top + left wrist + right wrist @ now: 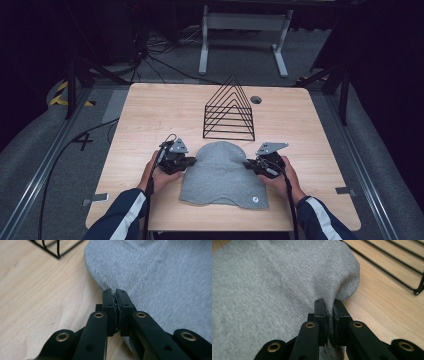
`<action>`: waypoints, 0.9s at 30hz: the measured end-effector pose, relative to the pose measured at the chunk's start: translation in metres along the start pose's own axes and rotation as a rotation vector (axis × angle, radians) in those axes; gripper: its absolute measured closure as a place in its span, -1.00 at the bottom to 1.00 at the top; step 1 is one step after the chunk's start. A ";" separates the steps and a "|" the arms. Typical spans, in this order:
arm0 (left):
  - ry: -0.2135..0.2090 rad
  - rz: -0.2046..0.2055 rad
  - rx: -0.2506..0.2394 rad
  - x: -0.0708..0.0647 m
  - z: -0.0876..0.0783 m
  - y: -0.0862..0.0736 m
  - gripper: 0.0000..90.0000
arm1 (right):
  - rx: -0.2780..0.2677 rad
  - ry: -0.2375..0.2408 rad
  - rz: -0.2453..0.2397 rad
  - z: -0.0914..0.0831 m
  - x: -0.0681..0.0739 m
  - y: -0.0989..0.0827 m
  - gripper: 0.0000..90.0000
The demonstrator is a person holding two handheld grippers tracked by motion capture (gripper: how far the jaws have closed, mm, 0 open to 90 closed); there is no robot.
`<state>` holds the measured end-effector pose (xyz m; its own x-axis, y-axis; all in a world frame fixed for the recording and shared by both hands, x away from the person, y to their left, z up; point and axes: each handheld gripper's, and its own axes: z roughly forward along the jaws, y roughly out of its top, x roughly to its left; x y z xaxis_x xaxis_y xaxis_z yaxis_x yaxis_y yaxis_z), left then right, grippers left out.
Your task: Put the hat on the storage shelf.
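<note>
We have the grey beanie point(222, 175) flat on the desk point(150, 115), crown pointing away from us toward the wire rack point(229, 111). Left gripper point(186, 162) is clamped on its left edge, right gripper point(250, 164) pinching its right edge, fabric between the jaws. The beanie lies between them, equally near each; we judge a joint lift comes next.

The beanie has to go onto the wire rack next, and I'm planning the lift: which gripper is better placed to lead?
Probably neither: left gripper and right gripper each pinch an edge of the beanie, both about equally far from the wire rack.
</note>
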<state>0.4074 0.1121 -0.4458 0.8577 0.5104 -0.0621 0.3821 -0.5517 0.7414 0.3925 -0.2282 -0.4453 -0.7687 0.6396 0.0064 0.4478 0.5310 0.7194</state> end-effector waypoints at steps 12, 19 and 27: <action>0.026 0.073 -0.119 -0.015 -0.033 0.024 0.94 | -0.122 -0.026 -0.054 -0.042 0.006 0.015 0.87; 0.019 0.139 -0.164 -0.022 -0.045 0.050 0.94 | -0.186 -0.062 -0.074 -0.074 0.006 0.027 0.87; 0.026 0.168 -0.231 -0.022 -0.067 0.091 0.94 | -0.242 -0.094 -0.096 -0.108 -0.007 0.055 0.87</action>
<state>0.4002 0.0947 -0.3327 0.8921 0.4430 0.0895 0.1441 -0.4665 0.8727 0.3733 -0.2635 -0.3305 -0.7512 0.6479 -0.1262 0.2442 0.4505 0.8587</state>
